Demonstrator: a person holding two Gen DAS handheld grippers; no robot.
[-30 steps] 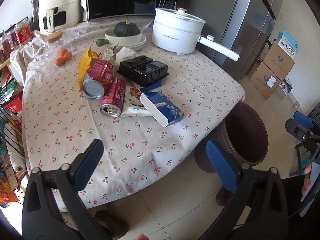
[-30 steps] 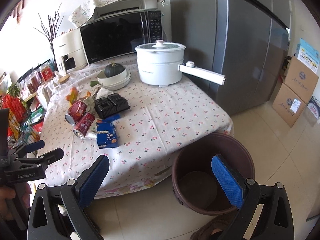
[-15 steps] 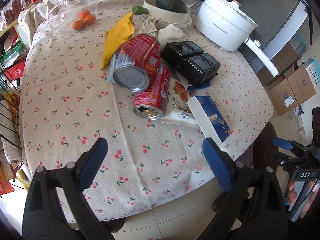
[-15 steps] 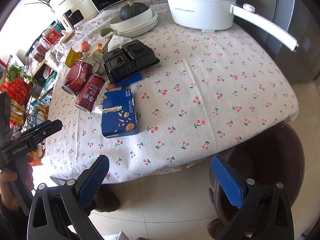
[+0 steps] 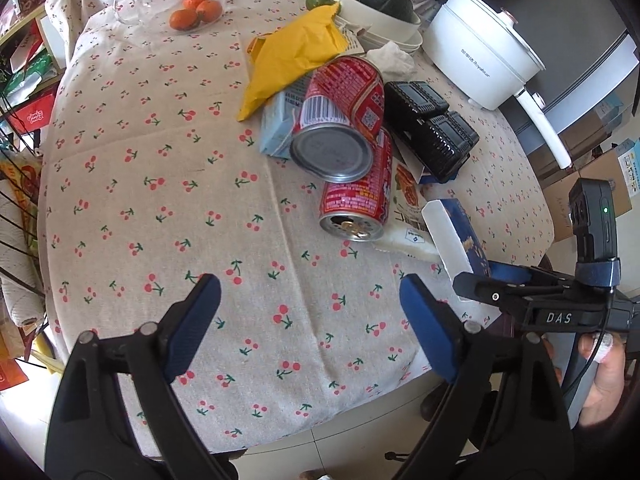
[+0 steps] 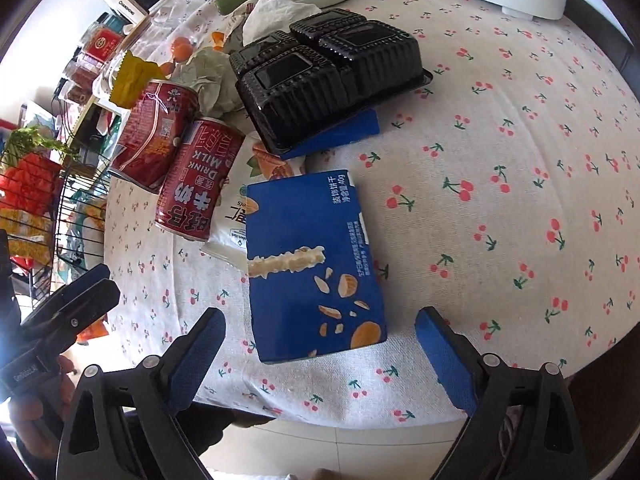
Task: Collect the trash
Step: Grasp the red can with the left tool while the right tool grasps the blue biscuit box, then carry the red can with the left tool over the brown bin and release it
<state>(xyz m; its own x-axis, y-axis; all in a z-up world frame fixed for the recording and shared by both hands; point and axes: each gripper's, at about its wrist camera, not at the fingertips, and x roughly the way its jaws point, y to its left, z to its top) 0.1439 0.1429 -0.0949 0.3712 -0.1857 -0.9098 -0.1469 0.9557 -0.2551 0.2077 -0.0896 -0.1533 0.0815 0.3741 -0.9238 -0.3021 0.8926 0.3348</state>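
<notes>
Trash lies piled on a cherry-print tablecloth (image 5: 152, 200). Two red cans (image 5: 354, 196) (image 6: 198, 178) lie on their sides, the larger one (image 5: 340, 120) on top. A blue biscuit box (image 6: 312, 264) lies flat by the table's near edge, also in the left wrist view (image 5: 466, 236). A black plastic tray (image 6: 328, 72), a yellow wrapper (image 5: 292, 56), a white snack packet (image 6: 236, 208) and crumpled tissue (image 6: 276, 14) lie around them. My left gripper (image 5: 310, 320) is open, short of the cans. My right gripper (image 6: 320, 354) is open, its fingers either side of the box's near end, not touching.
A white electric pot (image 5: 480, 52), a bowl with a dark squash (image 5: 376, 4) and a glass jar with oranges (image 5: 192, 12) stand at the back. A wire rack of goods (image 6: 36, 200) is to the left. Tiled floor (image 5: 360, 448) lies below the table edge.
Both grippers have moved in low and close over the table. The left one now faces the cans; the right one now straddles the blue box. Both stay open.
</notes>
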